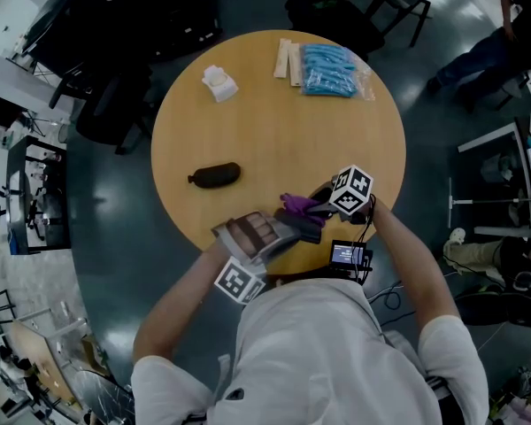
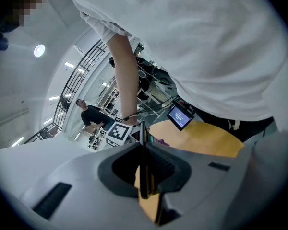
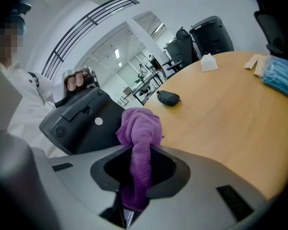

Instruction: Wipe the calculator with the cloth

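Observation:
The dark grey calculator (image 1: 252, 231) is held up over the table's near edge, with my left gripper (image 1: 265, 251) shut on it. The left gripper view shows the calculator (image 2: 142, 133) edge-on as a thin dark slab pinched between the jaws of that gripper (image 2: 144, 152). My right gripper (image 1: 314, 209) is shut on a purple cloth (image 1: 296, 205). In the right gripper view the cloth (image 3: 141, 126) bunches out of the jaws of the gripper (image 3: 137, 162) and touches or nearly touches the calculator's back (image 3: 81, 121), to its right.
On the round wooden table (image 1: 274, 140) lie a black pouch (image 1: 214, 175), a white crumpled thing (image 1: 219, 82), wooden sticks (image 1: 288, 60) and a blue packet (image 1: 334, 69). A small lit screen (image 1: 348, 255) hangs at the person's waist. Chairs ring the table.

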Demonstrator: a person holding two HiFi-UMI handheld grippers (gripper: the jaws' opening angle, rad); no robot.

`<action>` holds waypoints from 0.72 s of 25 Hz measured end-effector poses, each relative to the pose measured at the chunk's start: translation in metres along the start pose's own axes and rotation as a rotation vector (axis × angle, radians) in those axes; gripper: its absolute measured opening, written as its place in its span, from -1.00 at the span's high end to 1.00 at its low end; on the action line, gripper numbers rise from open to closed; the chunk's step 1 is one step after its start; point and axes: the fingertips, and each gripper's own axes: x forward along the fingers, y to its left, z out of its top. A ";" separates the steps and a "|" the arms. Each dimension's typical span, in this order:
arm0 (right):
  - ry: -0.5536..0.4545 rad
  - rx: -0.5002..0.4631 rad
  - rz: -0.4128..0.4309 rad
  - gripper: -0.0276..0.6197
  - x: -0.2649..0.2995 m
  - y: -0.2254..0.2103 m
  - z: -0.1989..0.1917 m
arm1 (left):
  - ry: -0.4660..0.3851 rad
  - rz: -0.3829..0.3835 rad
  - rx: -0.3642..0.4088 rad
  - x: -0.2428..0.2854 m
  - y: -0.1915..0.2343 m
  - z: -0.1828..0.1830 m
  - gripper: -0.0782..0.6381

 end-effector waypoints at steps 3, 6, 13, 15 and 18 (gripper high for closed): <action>0.024 0.003 -0.005 0.64 0.003 -0.003 -0.006 | -0.002 -0.001 -0.002 0.001 0.001 0.000 0.66; 0.071 0.001 -0.026 0.64 0.007 -0.008 -0.018 | -0.003 -0.002 -0.005 -0.001 0.001 0.001 0.66; 0.153 -0.019 -0.145 0.64 0.006 -0.029 -0.049 | 0.072 0.108 -0.175 -0.005 0.024 -0.030 0.66; 0.043 0.008 -0.177 0.64 -0.011 -0.028 -0.039 | 0.114 0.145 -0.318 -0.007 0.028 -0.050 0.66; -0.143 0.027 -0.258 0.64 -0.047 -0.020 -0.017 | 0.137 0.237 -0.605 -0.015 0.035 -0.078 0.66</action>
